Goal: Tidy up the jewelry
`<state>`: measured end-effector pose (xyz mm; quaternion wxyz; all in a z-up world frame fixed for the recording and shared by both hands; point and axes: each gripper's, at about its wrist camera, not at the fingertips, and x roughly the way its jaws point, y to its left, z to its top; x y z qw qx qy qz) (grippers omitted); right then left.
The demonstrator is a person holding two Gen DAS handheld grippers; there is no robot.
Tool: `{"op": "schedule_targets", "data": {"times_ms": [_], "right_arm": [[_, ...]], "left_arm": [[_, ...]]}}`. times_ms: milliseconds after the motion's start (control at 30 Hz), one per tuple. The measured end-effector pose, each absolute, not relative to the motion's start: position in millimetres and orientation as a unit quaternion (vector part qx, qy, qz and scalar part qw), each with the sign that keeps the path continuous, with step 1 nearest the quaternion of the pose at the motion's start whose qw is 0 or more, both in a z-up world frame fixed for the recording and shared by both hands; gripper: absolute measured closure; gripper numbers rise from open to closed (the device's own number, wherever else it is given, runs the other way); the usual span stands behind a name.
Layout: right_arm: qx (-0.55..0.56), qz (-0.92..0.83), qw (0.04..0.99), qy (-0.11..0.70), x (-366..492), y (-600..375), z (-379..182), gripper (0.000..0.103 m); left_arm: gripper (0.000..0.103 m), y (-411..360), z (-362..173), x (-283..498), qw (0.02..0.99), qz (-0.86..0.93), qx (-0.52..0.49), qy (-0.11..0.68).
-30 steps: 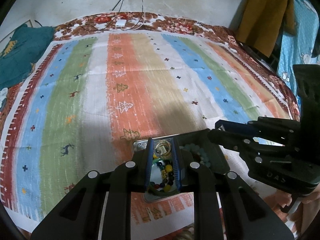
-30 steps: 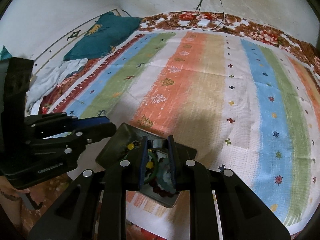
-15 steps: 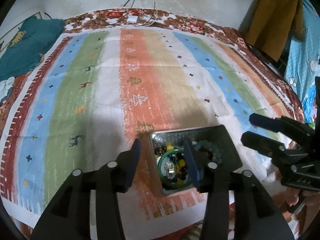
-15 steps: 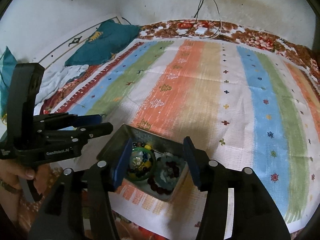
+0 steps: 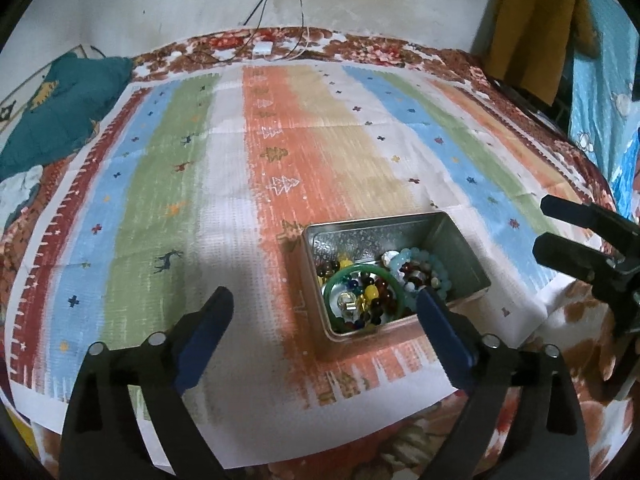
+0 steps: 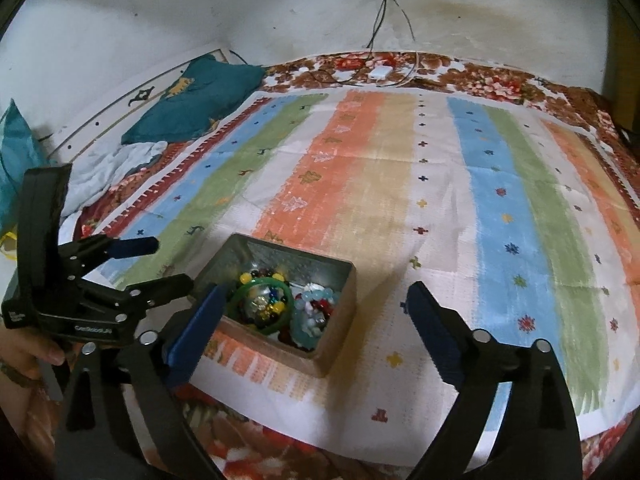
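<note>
Beside the tin [image 5: 460,240], both tongs [image 5: 324,312] [image 6: 312,312] are opening, empty.

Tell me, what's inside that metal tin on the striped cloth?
The tin holds a green bangle lying over mixed coloured beads, with a pale blue bead bracelet beside it. Whatever lies underneath the pile is covered.

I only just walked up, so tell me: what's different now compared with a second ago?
Both grippers' fingers, nearly shut over the metal tin a second ago, are opening wide and have pulled back from it: left gripper, right gripper. Nothing is between either pair; neither holds anything. The tin, with the green bangle and beads inside, stayed put on the striped cloth.
</note>
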<state>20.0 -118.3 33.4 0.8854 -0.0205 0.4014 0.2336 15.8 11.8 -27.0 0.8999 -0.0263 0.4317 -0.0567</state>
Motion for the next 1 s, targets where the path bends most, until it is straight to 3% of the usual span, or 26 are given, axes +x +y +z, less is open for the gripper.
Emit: {"op": "schedule_targets", "data": {"times_ms": [67, 1000], "right_arm": [[-0.021, 0.231, 0.888, 0.397, 15.7, -119.2, 34.7, 0.004], [-0.031, 0.235, 0.91, 0.341, -21.3, -125.4, 44.3, 0.004]], "left_arm": [[0.006, 10.1, -25.9, 11.5, 0.903, -0.054, -0.019, 0.426], [0.006, -15.5, -6.6, -36.2, 0.938, -0.046, 0.01, 0.344]]}}
